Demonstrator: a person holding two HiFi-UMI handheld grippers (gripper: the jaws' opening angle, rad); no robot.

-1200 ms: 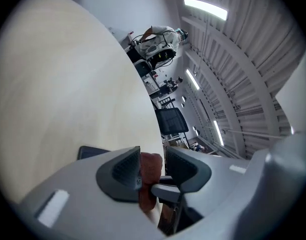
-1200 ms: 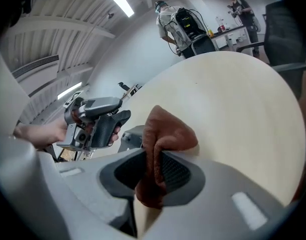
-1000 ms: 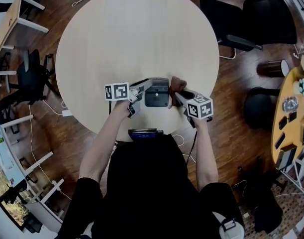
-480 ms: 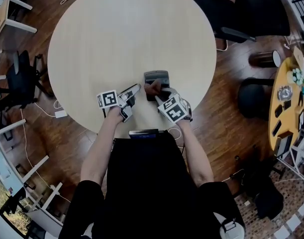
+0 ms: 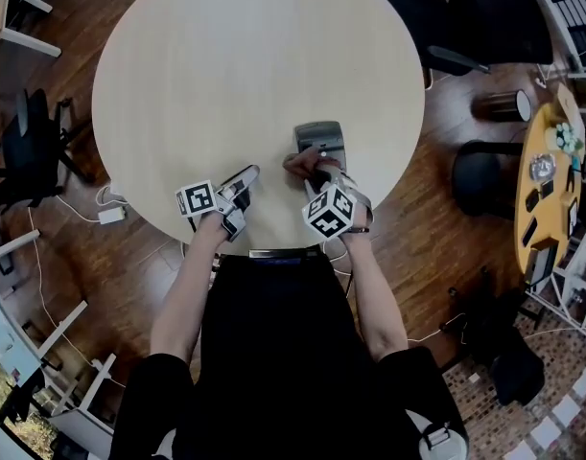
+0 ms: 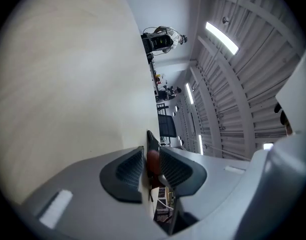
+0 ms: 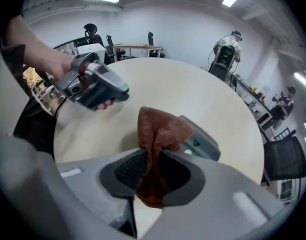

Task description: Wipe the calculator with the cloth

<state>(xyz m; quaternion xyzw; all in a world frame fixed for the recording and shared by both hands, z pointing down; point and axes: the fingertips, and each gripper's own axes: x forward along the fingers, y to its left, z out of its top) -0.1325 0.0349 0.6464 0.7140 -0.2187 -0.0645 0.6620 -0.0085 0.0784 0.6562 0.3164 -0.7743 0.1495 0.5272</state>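
Observation:
A dark grey calculator (image 5: 321, 137) lies on the round pale table (image 5: 254, 56), near its front edge. My right gripper (image 5: 315, 174) points steeply down at the calculator's near end, shut on a brown cloth (image 5: 300, 164). In the right gripper view the cloth (image 7: 160, 129) bunches up between the pads of that gripper (image 7: 151, 171), with the calculator (image 7: 203, 141) just behind. My left gripper (image 5: 248, 174) lies low over bare table, left of the calculator and apart from it. Its jaws (image 6: 150, 166) are closing to a narrow gap with nothing gripped; the cloth (image 6: 153, 160) shows far off through the gap.
Black chairs (image 5: 494, 27) stand behind the table on the right and a dark stool (image 5: 480, 180) beside it. A yellow side table (image 5: 547, 161) with small items is at far right. A dark flat device (image 5: 278, 253) sits at the table's near edge.
The left gripper left the calculator's side and drew back to the left with its jaws narrowing. The right gripper rolled over and swung in above the calculator's near end with the cloth.

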